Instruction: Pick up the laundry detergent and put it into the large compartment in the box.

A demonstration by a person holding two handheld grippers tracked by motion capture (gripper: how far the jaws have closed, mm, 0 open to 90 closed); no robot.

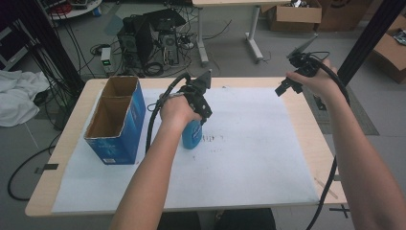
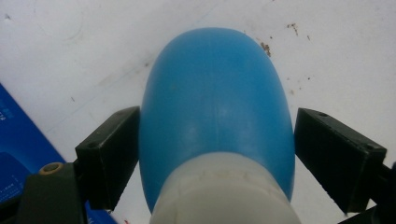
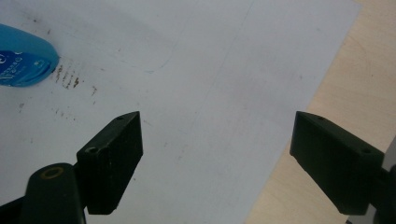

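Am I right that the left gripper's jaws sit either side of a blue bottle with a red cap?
Not quite: the cap is white, as the left gripper view shows. The left gripper does have the blue bottle between its jaws.

Bare forearms without sleeves, black left gripper (image 1: 203, 112) with thick black cable, black right gripper (image 1: 286, 87), blocky black jaws, brass-coloured screw ring beside each.
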